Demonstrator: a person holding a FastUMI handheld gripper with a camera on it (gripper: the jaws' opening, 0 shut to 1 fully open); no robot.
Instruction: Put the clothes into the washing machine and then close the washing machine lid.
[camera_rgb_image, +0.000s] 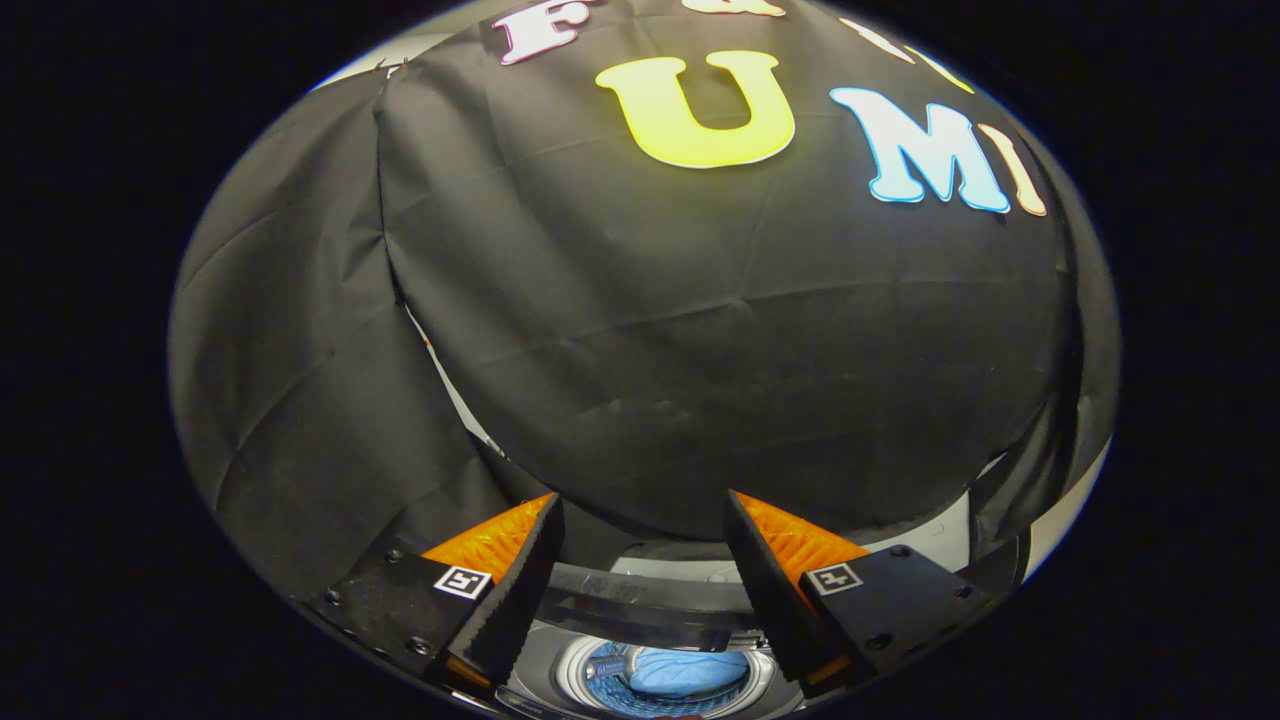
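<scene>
My gripper (642, 500) is held high and stands open, nothing between its orange-and-black fingers (520, 570). Below and between the fingers I see the top of the washing machine (535, 668) with its round drum opening. A blue garment (690, 670) lies inside the drum. The machine's dark glassy lid (640, 612) stands raised at the far side of the opening, between the two fingers and below their tips. The fingers touch neither the lid nor the garment.
The black cloth booth wall (700, 350) hangs close ahead, beyond the fingertips. A seam between two cloth panels (390, 260) runs down on the left. A pale strip of surface (940, 540) shows behind the right finger.
</scene>
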